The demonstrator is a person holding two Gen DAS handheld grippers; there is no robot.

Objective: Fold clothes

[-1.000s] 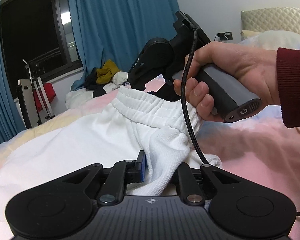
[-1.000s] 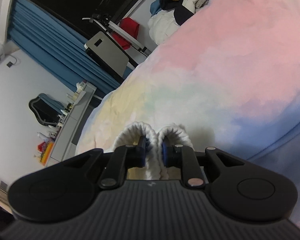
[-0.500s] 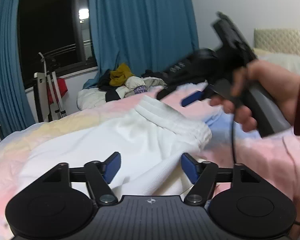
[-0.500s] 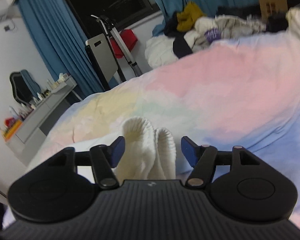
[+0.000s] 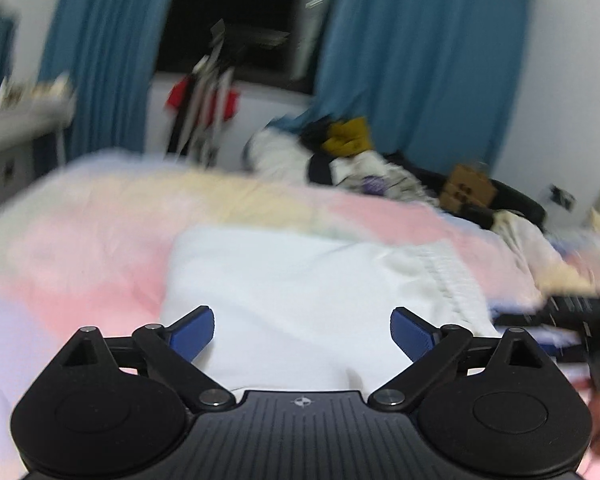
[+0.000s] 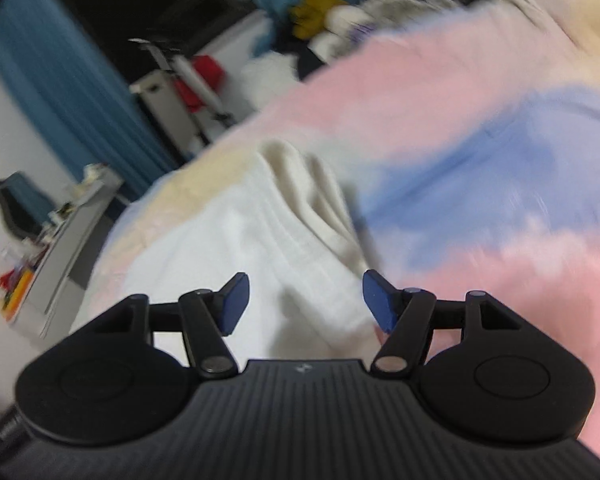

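Released since a second ago: left gripper [image 5: 302,330] and right gripper [image 6: 303,300] both spread wide, holding nothing; white garment [image 5: 300,280] lying folded on pastel bedspread [image 5: 80,240].

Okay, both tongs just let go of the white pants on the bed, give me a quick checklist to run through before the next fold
1. Left tongs open and free of cloth: ok.
2. Right tongs open and free of cloth: ok.
3. White pants lying on the pastel duvet, not hanging off it: ok.
4. Elastic waistband lying flat: not ok, it bunches into ridges.
5. Folded edges lined up squarely: cannot tell, the pictures are blurred.
6. Clothes pile at the far end apart from the pants: ok.
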